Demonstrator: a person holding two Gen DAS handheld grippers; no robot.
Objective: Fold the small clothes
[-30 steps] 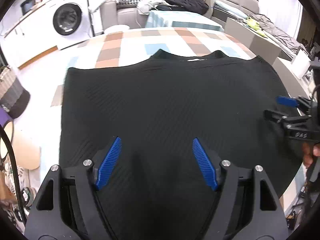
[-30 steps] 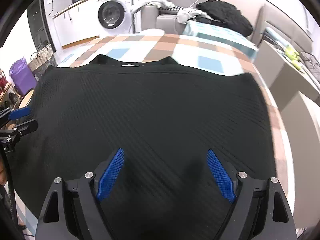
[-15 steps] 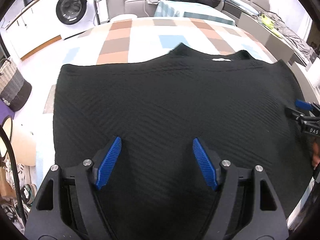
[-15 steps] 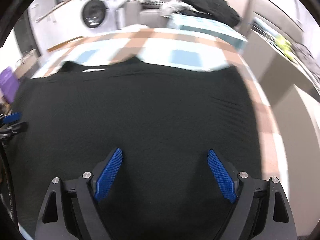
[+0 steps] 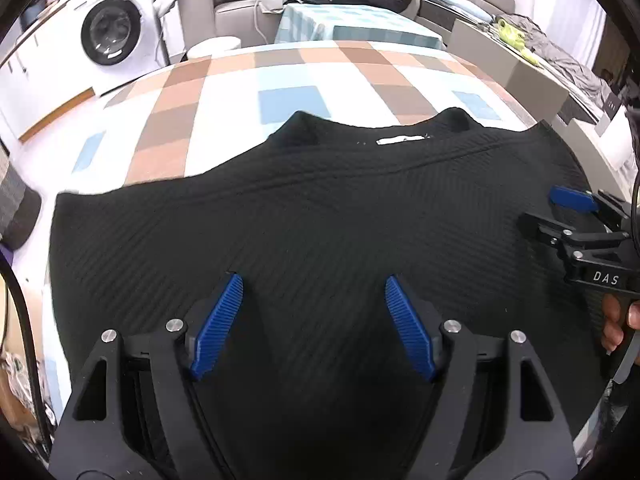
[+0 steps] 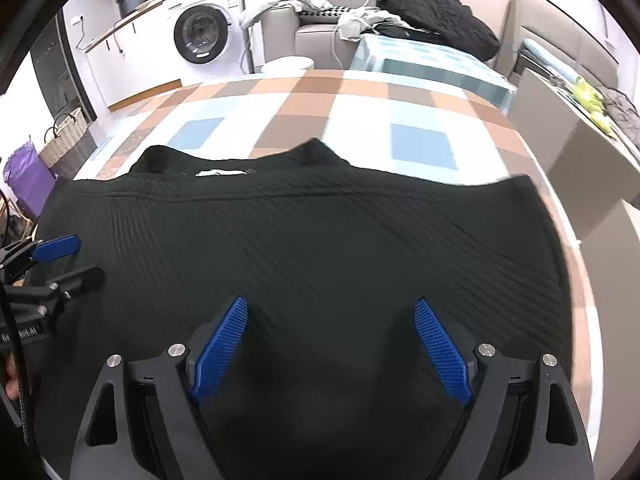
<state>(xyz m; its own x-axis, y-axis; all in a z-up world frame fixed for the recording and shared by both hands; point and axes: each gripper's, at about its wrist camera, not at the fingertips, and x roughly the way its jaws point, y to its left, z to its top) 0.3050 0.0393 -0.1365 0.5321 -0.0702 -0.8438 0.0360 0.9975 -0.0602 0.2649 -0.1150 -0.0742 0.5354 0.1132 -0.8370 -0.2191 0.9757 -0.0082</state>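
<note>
Moved since a second ago: both grippers now sit lower over the garment, more checked cloth showing beyond its collar; jaw spread unchanged.

Item: black ribbed sweater (image 5: 320, 216), laid flat on the checked tablecloth (image 5: 288, 80), collar away from the person, white neck label (image 5: 400, 140) visible.

Left gripper (image 5: 314, 320): jaws spread wide, blue pads (image 5: 218, 324) above the fabric, nothing pinched.

Right gripper (image 6: 330, 344): jaws spread wide, likewise clasping nothing; also seen at the left view's right edge, a hand (image 5: 618, 324) on its handle.

Background: washing machine (image 6: 204, 36), sofa with dark heaped clothing (image 6: 440, 20).
</note>
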